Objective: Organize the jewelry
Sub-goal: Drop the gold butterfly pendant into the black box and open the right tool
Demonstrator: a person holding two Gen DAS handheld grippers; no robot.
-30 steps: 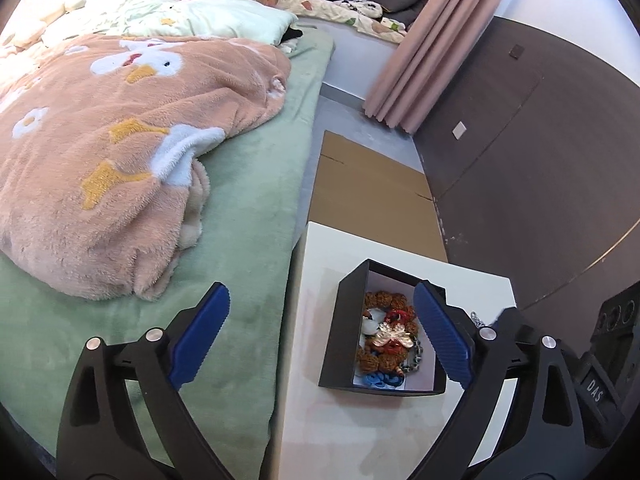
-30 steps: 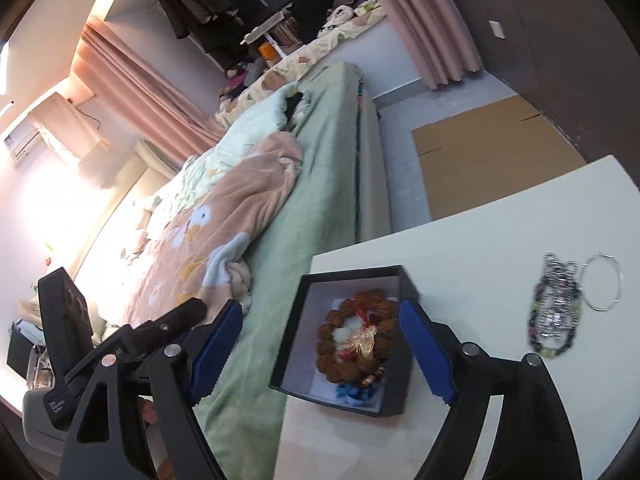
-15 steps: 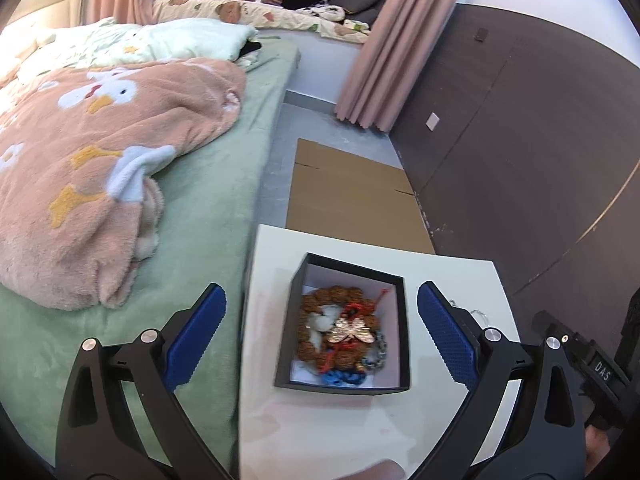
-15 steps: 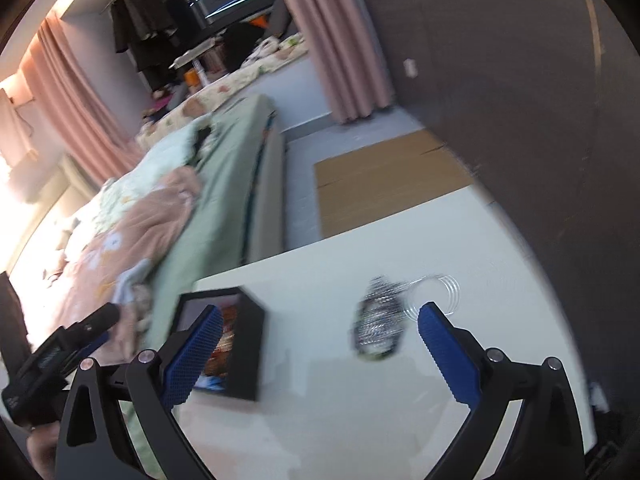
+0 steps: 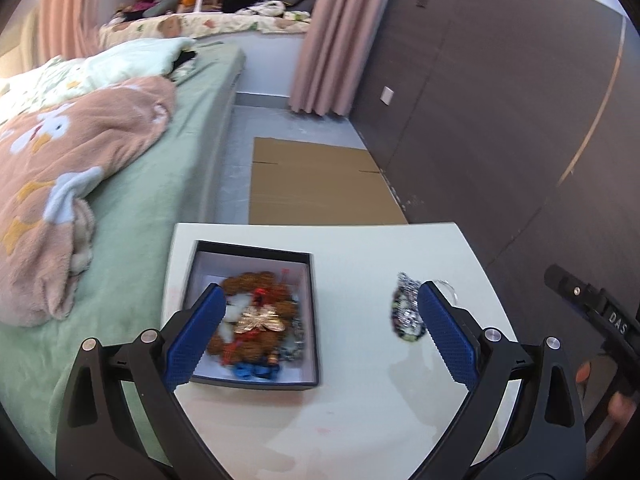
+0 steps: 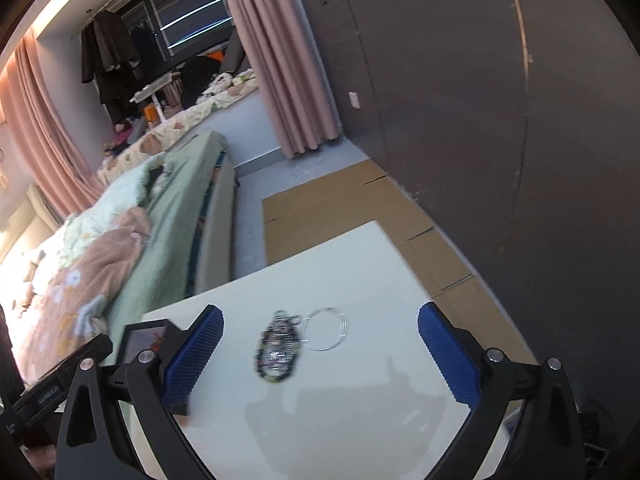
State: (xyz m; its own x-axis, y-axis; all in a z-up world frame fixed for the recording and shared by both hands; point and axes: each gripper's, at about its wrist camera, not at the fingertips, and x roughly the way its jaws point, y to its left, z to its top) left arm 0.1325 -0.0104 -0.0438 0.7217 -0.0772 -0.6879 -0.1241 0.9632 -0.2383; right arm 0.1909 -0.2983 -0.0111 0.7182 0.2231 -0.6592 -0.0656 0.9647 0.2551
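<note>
A black box (image 5: 256, 254) with a white inside sits on the white table (image 5: 352, 420) and holds brown bead bracelets, a gold butterfly brooch (image 5: 260, 320) and blue pieces. My left gripper (image 5: 320, 336) hovers open above the box's right half, nothing between its blue pads. To the right lies a dark beaded bracelet pile (image 5: 406, 316). In the right wrist view the same pile (image 6: 278, 348) and a thin silver hoop (image 6: 326, 328) lie on the table between the pads of my right gripper (image 6: 320, 354), which is wide open and above them. The box corner (image 6: 140, 340) shows at left.
A bed (image 5: 132, 184) with a green sheet and a pink blanket runs along the table's left. Flattened cardboard (image 5: 316, 184) lies on the floor beyond the table. A dark panelled wall (image 5: 500, 120) stands to the right. The other gripper's body (image 5: 592, 312) shows at the right edge.
Both views have swung right. The box slid left in the left wrist view and the bracelet pile came in. In the right wrist view the box moved to the edge and the pile centred.
</note>
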